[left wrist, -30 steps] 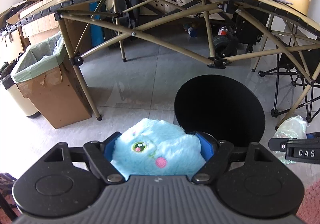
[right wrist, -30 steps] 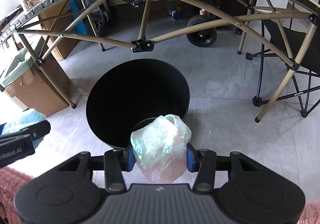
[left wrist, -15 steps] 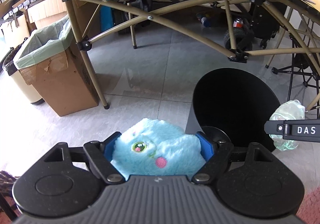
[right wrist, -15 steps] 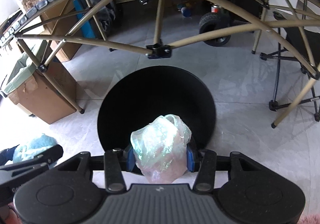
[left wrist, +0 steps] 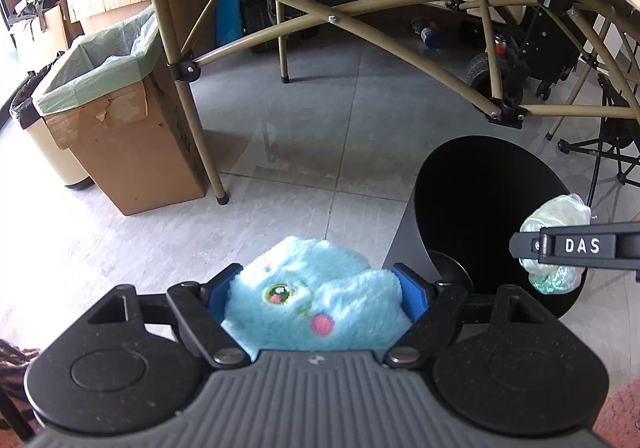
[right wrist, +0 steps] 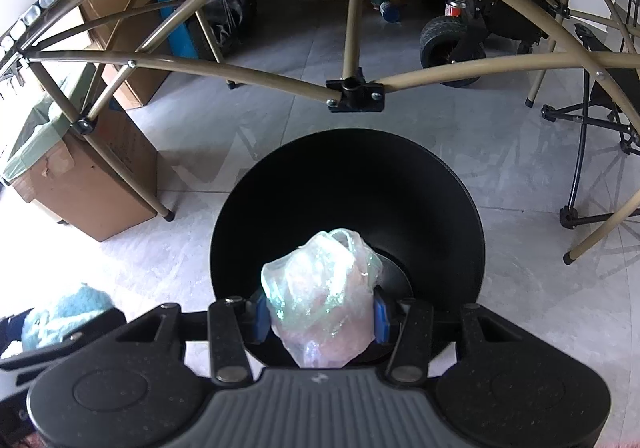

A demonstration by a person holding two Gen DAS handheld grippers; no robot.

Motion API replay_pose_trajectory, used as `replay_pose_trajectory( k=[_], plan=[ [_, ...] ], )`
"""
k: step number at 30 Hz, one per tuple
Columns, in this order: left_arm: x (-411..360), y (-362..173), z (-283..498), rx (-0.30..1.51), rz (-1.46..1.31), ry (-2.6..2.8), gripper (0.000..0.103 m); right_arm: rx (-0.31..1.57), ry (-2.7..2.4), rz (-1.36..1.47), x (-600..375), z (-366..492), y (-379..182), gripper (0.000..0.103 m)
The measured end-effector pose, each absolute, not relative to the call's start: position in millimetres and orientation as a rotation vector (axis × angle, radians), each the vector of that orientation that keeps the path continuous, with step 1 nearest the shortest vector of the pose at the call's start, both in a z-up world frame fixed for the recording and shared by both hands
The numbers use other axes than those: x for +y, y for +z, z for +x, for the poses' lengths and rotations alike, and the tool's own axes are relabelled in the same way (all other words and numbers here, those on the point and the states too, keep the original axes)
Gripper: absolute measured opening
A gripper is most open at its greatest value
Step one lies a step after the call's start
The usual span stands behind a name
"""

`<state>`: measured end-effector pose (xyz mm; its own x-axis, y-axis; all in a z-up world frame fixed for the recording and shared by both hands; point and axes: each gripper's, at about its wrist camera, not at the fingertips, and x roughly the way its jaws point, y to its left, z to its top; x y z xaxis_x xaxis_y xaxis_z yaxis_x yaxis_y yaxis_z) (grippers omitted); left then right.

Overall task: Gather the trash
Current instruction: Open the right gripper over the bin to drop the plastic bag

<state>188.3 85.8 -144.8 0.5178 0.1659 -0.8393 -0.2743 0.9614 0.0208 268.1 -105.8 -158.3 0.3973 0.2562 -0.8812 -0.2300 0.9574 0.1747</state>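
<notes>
Left wrist view: I have the left gripper [left wrist: 318, 298] clamped on a blue plush [left wrist: 316, 302], its blue pads pressed into the fur on both sides, so the toy rides snug and cannot slip while I carry it. The black bin [left wrist: 492, 215] stands on the floor tiles to the right, mouth open, and I judge I am holding the plush just short of its rim because the right gripper [left wrist: 576, 246] is already over the far side with its bag [left wrist: 556, 244]. A lined cardboard box [left wrist: 120, 119] sits to the left beside a table leg [left wrist: 196, 127]. Compared with a second ago, the bin looms larger and nearer, and the tabletop clutter has slid out of the top of the frame: I have moved in and tipped down. The grip itself is unchanged.

Right wrist view: the right gripper [right wrist: 320, 314] is closed on a crumpled plastic bag [right wrist: 322, 296], held directly above the bin [right wrist: 348, 224] mouth, which I judge is the right spot to let it fall inside. The plush [right wrist: 66, 314] shows at lower left, off to the side of the bin. A second ago the bin sat left of the bag and smaller; now it is centred under it and fills the middle.
</notes>
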Motion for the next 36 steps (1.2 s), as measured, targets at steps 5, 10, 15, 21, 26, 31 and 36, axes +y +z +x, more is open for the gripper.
replay_pose_trajectory(
  k=[5,10,15,21,26,31,36],
  plan=[
    [92.0,-146.5,188.3,0.996,-0.127,0.274,0.081,1.125,0.3,0.03,-102.1,274.0,-161.7,0.046],
    [93.7,-146.6,187.3,0.996,-0.131,0.28,0.081,1.125,0.314,0.061,-103.5,275.7,-160.6,0.061],
    [93.1,-146.4,187.6,0.996,-0.13,0.281,0.081,1.11,0.304,0.05,-104.1,275.2,-157.8,0.097],
    [92.7,-146.5,187.2,0.997,-0.126,0.282,0.081,1.117,0.301,0.044,-105.1,275.6,-158.1,0.103],
    [92.8,-146.7,186.4,0.997,-0.122,0.283,0.081,1.107,0.302,0.039,-104.7,274.9,-156.5,0.103],
    [92.4,-146.4,186.3,0.997,-0.121,0.282,0.081,1.102,0.3,0.039,-107.5,273.3,-154.0,0.103],
    [91.3,-146.2,185.9,0.993,-0.118,0.28,0.081,1.09,0.288,0.047,-115.5,271.9,-150.2,0.103]
  ],
)
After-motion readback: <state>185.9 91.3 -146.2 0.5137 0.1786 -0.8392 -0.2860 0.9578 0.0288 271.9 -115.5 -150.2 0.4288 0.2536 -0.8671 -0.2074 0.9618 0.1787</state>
